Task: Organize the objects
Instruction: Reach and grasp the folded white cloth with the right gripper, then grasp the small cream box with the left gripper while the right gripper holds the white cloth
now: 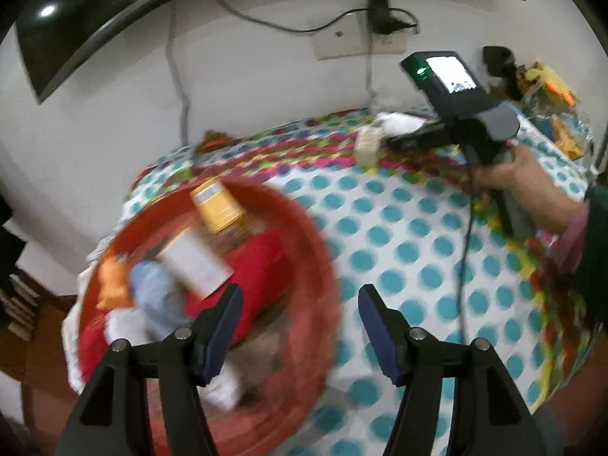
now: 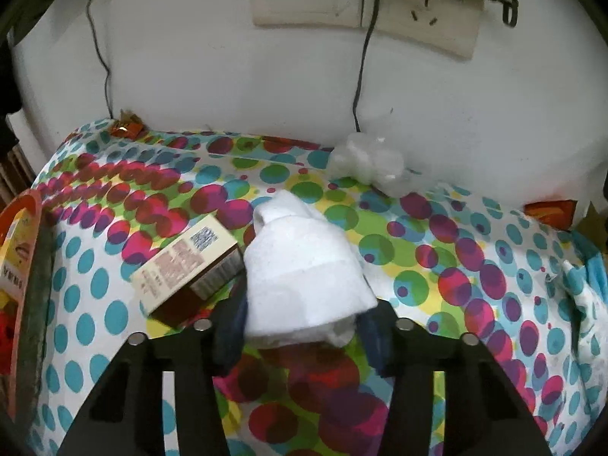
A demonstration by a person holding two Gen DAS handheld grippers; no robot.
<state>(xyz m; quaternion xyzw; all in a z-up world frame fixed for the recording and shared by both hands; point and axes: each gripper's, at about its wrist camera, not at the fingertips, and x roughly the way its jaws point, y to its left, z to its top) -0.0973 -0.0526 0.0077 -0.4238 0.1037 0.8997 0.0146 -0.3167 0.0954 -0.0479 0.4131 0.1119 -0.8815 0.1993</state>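
Between right tool (image 2: 300,326) pads, white cloth (image 2: 304,266)

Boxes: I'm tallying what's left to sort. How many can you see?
3. Two lie in the red basket: a yellow box and a white box. One beige box lies on the tablecloth. More may be hidden.

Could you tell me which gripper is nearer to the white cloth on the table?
Right. The right gripper has the white cloth between its fingers. The left gripper hangs open over the red basket, well away from the cloth.
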